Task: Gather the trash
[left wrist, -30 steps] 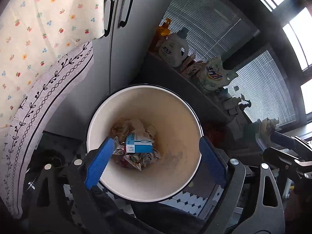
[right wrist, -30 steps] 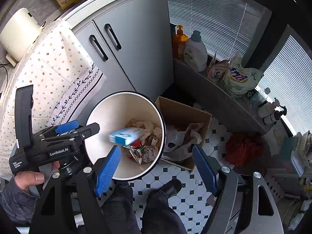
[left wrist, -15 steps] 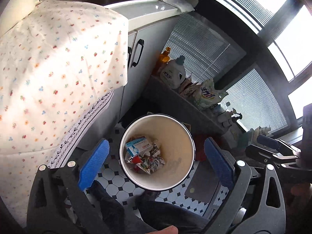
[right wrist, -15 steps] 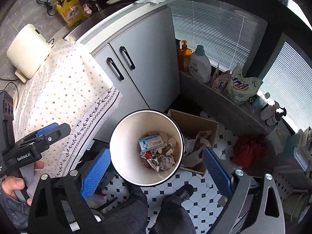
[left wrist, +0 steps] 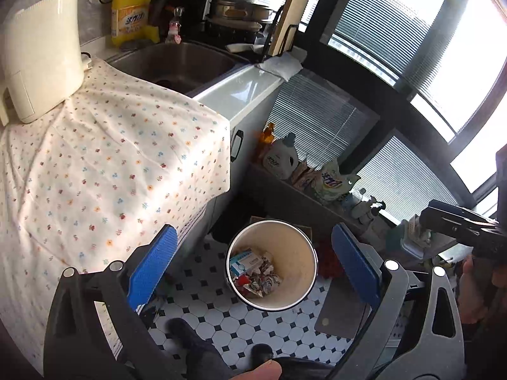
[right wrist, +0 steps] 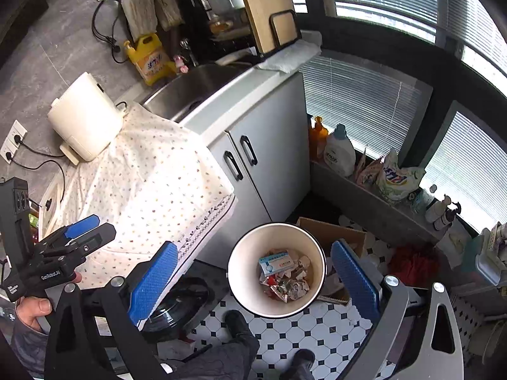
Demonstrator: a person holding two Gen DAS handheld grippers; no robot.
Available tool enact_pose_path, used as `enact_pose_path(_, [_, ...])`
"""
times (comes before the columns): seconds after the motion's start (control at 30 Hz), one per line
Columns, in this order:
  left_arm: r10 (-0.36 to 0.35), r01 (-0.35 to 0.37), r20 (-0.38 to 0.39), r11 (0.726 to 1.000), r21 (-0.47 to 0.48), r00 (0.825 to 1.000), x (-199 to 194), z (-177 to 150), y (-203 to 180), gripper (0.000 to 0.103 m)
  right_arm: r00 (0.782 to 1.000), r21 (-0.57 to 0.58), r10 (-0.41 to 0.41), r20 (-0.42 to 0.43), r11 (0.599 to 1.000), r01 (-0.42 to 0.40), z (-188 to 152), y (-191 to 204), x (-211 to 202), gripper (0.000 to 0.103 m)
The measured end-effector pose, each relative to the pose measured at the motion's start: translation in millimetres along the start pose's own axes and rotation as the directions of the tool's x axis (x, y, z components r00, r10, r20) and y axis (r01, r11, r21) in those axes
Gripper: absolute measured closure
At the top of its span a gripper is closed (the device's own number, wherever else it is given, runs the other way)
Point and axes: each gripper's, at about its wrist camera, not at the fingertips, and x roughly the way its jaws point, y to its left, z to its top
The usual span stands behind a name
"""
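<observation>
Both the left tongs (left wrist: 253,269) and the right tongs (right wrist: 253,275), blue ribbed pads spread wide, are held empty above a round cream plastic bin (right wrist: 312,297) of crumpled wrappers (right wrist: 286,285) and a blue-white carton (right wrist: 275,262).

"GenRobot.AI" on left hand-held gripper (right wrist: 83,231), other labels too small/blurred to read

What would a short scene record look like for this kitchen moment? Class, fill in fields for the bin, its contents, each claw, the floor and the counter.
bin: white round bin standing on the floor, open top
contents: blue-and-white box on top of crumpled wrappers
left claw: open, nothing between its pads
right claw: open, nothing between its pads
floor: black-and-white tiles
counter: floral cloth draped over it, sink beyond
beside bin: cardboard box
</observation>
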Motion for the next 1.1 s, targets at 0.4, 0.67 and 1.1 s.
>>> enact_pose_path(0.4, [0.147, -0.131, 0.207, 0.987, -0.089, 0.967, -120.6, -39.6, -42.9, 0.006, 0.985, -0.15, 0.098, 0.142, 0.986, -0.076, -11.4, 19.9, -99.3, 0.008])
enact_pose_path(0.67, [0.234, -0.195, 0.288, 0.968, -0.157, 0.929, -183.1, -73.1, -65.2, 0.006, 0.967, -0.243, 0.187, 0.173, 0.96, -0.142, -29.8, 37.5, -133.1, 0.008])
enact_pose_path(1.1, [0.377, -0.301, 0.394, 0.922, -0.242, 0.838, -256.5, -113.6, -69.7, 0.006, 0.915, -0.36, 0.331, 0.23, 0.903, -0.236, -56.4, 78.7, -175.6, 0.008])
